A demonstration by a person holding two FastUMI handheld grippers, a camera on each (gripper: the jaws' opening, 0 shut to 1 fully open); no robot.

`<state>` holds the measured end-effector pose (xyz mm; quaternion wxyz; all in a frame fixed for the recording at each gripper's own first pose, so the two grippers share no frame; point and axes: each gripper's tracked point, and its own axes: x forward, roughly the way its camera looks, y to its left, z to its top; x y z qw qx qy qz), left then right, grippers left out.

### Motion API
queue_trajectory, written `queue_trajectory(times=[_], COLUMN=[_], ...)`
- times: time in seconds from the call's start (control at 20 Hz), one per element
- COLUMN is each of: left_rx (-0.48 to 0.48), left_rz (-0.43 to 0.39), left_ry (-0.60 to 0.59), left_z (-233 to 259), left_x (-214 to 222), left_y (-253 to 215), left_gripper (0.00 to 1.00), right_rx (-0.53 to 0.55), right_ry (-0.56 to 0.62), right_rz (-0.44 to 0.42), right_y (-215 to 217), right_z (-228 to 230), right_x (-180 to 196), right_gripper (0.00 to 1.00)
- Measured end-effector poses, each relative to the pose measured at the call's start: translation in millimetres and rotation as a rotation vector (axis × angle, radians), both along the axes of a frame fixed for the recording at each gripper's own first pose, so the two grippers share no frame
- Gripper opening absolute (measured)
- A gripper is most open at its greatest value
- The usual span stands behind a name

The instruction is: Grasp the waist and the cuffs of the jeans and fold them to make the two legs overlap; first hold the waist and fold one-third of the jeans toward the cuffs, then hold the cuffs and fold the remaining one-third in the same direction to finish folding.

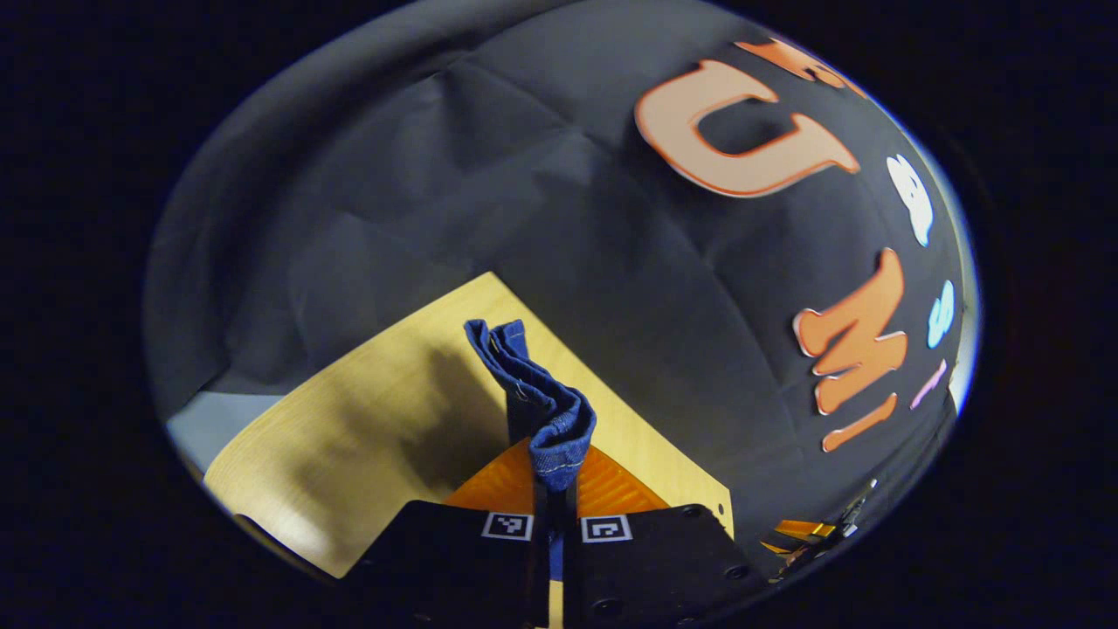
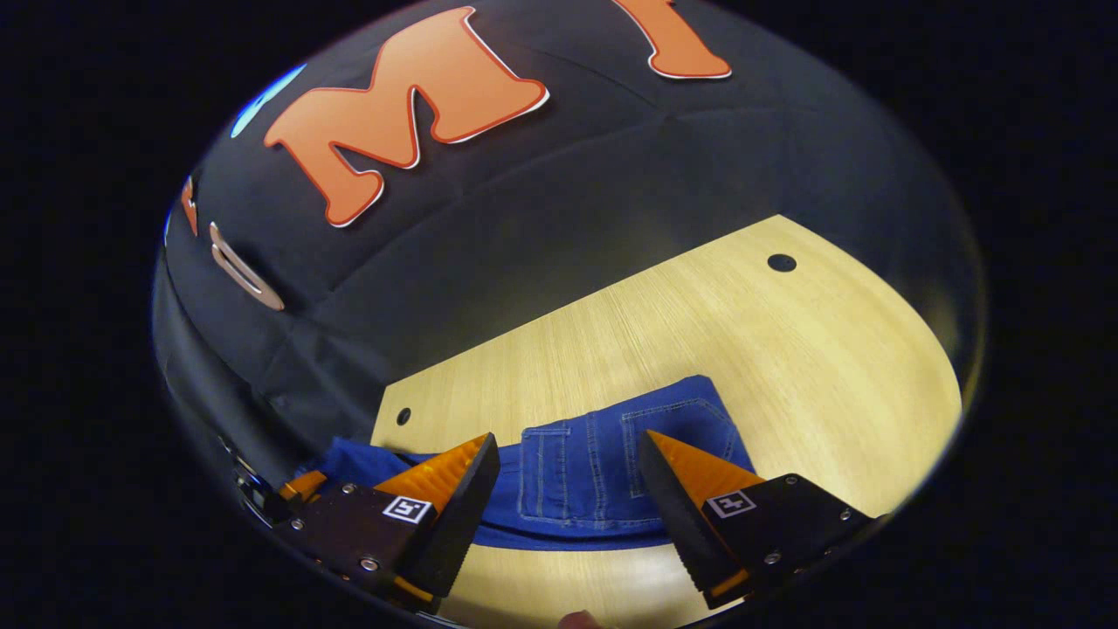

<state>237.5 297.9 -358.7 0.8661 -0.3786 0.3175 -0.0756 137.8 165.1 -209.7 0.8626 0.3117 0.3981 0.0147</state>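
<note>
My left tongs (image 1: 552, 502) pinch a bunched jeans (image 1: 541, 397) edge at lower centre; my right tongs (image 2: 568, 489) hang spread above the denim on the surface (image 2: 699, 323). Soft, heavy cloth: grip seams.

Jeans (image 2: 611, 463): blue denim cloth, matt, with pale stitched seams.
Table (image 2: 699, 323): light wood-grain top, smooth, faintly sheened.
Booth wall (image 1: 541, 192): black cloth, matt and creased.

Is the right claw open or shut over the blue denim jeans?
Open. The right claw has its fingers spread wide apart, with the blue denim jeans lying on the wooden table between them.
</note>
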Motion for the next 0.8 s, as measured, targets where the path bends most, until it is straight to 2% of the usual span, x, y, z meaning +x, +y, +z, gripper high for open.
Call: queue_trajectory(times=[0.25,0.5,0.8], left_rx=[0.083,0.106,0.114], left_rz=[-0.108,-0.229,-0.420], left_ry=[-0.120,-0.179,-0.167], left_z=[68.4,112.3,110.7], left_x=[-3.6,-12.5,-41.1], left_y=[-73.7,-168.5,-295.3], left_gripper=[0.06,0.06,0.06], right_rx=[-0.082,-0.164,-0.254], right_ry=[-0.064,-0.136,-0.212], right_rz=[0.042,0.078,0.106], right_y=[-25.0,-49.1,-81.5], right_z=[6.7,14.8,22.4], right_x=[-1.9,-2.8,-7.6], right_gripper=[0.98,0.98,0.98])
